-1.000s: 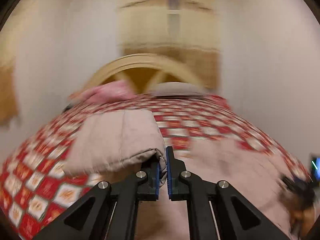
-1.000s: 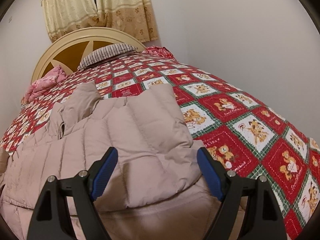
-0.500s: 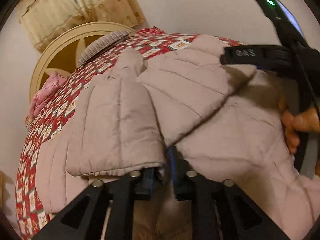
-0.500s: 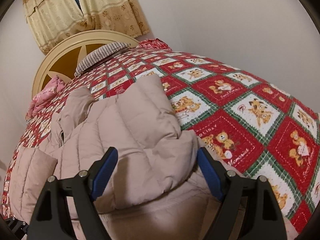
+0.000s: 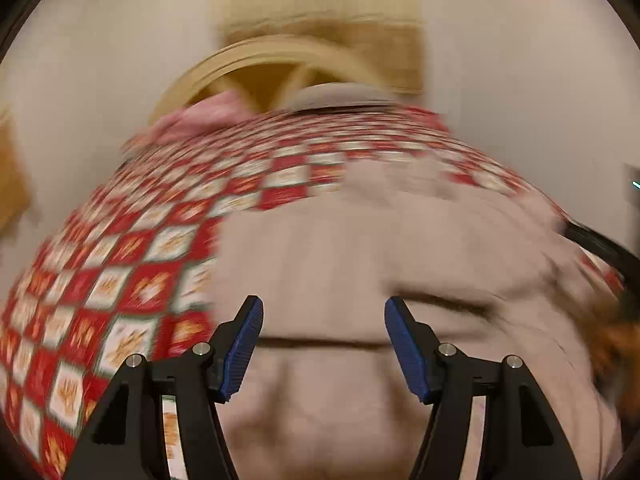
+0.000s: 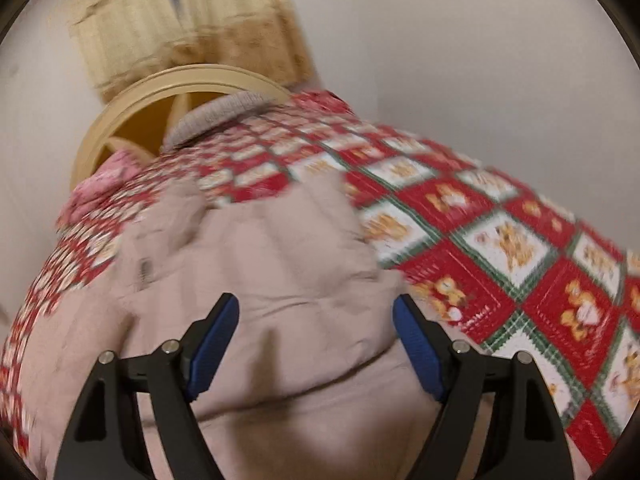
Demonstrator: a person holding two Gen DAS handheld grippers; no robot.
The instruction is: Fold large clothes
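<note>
The big puffy coat (image 5: 360, 248) lay on the bed (image 5: 132, 280). The left hand-held gripper (image 5: 324, 340) had just let go, its jaws opening. The right hand-held gripper (image 6: 316, 340) gaped too, holding nothing. Best to smooth the sleeve flat before folding again.

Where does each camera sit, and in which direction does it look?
Left wrist: sits on the left claw, looks along the bed toward the headboard; its open fingers frame the beige padded coat.
Right wrist: sits on the right claw, same direction; its open fingers hang over the coat.
Shared: coat, red quilt, headboard, curtain.
</note>
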